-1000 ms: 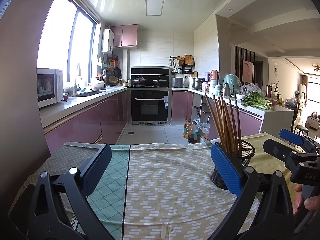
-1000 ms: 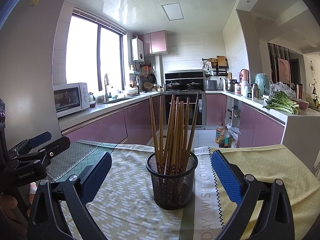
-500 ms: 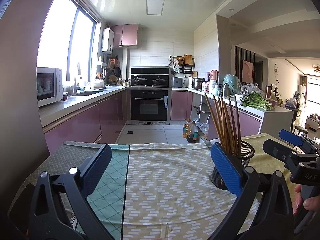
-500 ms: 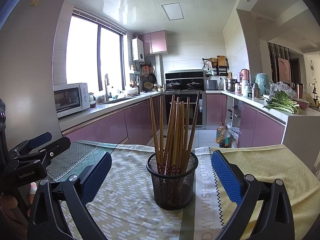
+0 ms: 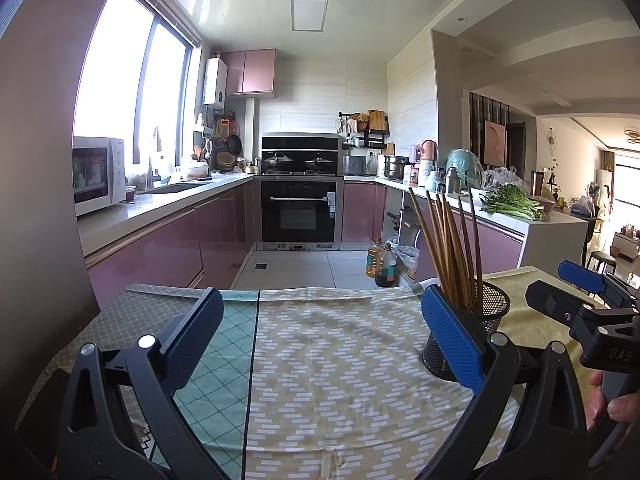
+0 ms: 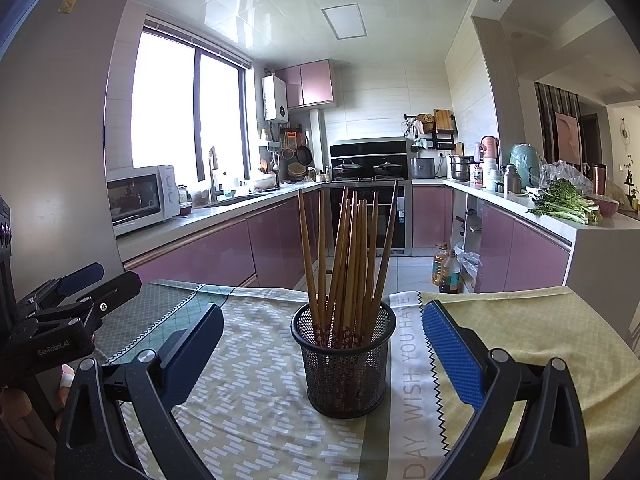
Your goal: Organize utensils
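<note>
Chopsticks (image 6: 347, 264) upright in mesh holder (image 6: 342, 364): light, stiff, slick. I'd pinch one mid-shaft above the rim. Left gripper (image 5: 320, 344) and right gripper (image 6: 322, 356) both spread, empty.

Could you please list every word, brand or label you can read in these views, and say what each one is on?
"GenRobot.AI": black body of the left gripper, seen from the right wrist.
"WISH YOU HAVE" and, nearer, "DAY": white strip of the patterned tablecloth.
"DAS": black body of the right gripper; partly cut off.
Stickers on the grey fridge: too blurred to read.
</note>
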`<action>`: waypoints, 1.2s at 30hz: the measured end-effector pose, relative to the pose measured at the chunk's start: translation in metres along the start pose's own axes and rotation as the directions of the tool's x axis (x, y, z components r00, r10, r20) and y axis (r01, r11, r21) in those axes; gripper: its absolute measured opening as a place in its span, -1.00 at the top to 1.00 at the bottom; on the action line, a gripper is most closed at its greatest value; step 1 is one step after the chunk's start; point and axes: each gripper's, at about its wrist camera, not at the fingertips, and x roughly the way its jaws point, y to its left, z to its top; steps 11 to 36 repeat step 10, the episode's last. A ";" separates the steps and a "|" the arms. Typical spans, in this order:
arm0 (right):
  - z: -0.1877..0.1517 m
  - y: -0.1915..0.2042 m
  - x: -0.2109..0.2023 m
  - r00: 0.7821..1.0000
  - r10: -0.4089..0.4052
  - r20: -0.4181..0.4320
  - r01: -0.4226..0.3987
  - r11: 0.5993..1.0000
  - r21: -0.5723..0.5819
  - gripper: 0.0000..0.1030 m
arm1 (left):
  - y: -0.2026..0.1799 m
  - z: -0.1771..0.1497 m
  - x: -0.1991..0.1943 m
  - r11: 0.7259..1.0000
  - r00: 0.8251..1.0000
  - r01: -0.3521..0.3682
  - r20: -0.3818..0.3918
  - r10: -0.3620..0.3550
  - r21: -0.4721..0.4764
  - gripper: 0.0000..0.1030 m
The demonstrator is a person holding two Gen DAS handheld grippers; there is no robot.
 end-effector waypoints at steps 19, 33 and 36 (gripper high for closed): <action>-0.016 -0.035 0.027 0.980 -0.071 -0.188 0.073 0.997 0.005 -0.88 | 0.011 -0.024 0.069 1.000 0.946 -0.013 -0.325 0.005 -0.022 -0.89; -0.016 -0.035 0.027 0.980 -0.071 -0.188 0.073 0.997 0.005 -0.88 | 0.011 -0.024 0.069 1.000 0.946 -0.013 -0.325 0.005 -0.022 -0.89; -0.016 -0.035 0.027 0.980 -0.071 -0.188 0.073 0.997 0.005 -0.88 | 0.011 -0.024 0.069 1.000 0.946 -0.013 -0.325 0.005 -0.022 -0.89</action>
